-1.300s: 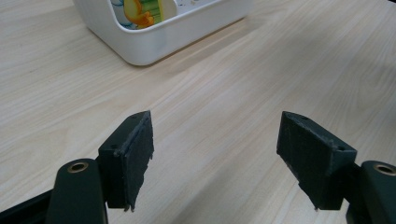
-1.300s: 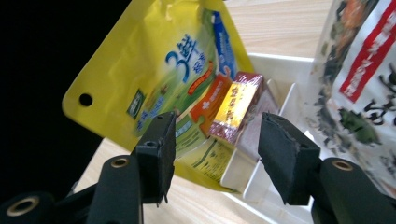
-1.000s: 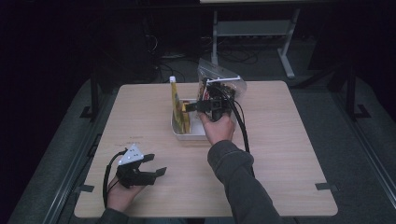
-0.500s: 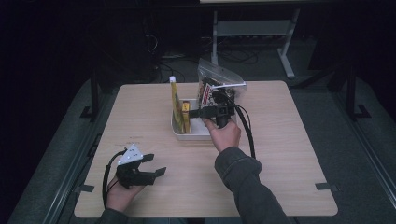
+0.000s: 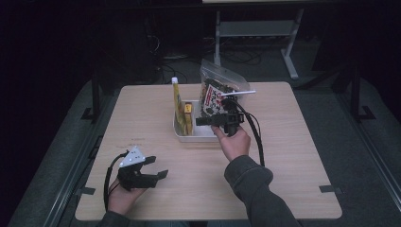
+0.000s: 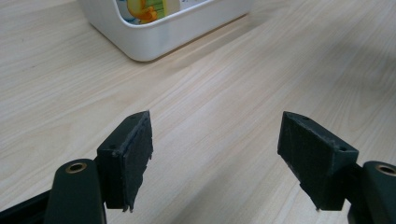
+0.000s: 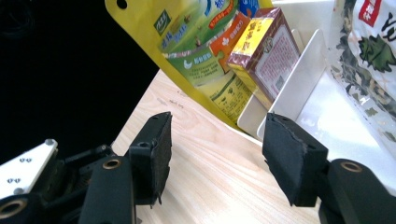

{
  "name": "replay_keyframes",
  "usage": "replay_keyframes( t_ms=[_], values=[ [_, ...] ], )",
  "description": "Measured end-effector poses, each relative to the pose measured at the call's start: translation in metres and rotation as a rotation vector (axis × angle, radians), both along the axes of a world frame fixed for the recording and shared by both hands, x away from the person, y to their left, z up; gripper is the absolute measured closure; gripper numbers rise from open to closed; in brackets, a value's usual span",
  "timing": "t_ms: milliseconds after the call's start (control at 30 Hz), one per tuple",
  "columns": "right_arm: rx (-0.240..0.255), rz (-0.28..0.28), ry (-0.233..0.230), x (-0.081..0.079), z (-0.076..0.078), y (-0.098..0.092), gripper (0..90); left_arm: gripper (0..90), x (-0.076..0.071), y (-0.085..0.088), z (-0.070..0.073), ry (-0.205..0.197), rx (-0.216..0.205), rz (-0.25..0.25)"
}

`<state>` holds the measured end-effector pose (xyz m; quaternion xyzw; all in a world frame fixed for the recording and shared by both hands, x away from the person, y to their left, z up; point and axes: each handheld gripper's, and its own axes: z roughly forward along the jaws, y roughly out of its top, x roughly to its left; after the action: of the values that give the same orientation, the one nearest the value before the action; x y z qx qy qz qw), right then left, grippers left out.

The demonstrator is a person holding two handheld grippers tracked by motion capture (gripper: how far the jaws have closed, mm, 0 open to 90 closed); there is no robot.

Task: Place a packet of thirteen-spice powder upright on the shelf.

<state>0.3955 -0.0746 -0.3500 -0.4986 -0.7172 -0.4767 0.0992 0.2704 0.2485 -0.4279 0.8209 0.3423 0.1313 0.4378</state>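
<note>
right hand-held gripper (image 5: 208,121), jaws apart and empty, points sideways over the white bin (image 5: 201,136).

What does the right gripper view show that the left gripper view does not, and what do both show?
Right gripper view alone: a tall yellow pouch, a small brown-and-yellow box, a white divider and a leaf-printed clear bag. Left gripper view alone: the rounded outer corner of the white bin from outside. Both: the wooden table and a pair of open black jaws with nothing between them.
</note>
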Motion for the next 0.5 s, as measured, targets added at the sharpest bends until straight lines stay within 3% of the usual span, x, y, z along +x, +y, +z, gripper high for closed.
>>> replay_keyframes(
  t_ms=[500],
  values=[
    [0.008,0.02,0.023,-0.014,-0.011,-0.02,40.5,24.4,0.0,0.0,0.0,0.001,-0.002,-0.003]
  ],
)
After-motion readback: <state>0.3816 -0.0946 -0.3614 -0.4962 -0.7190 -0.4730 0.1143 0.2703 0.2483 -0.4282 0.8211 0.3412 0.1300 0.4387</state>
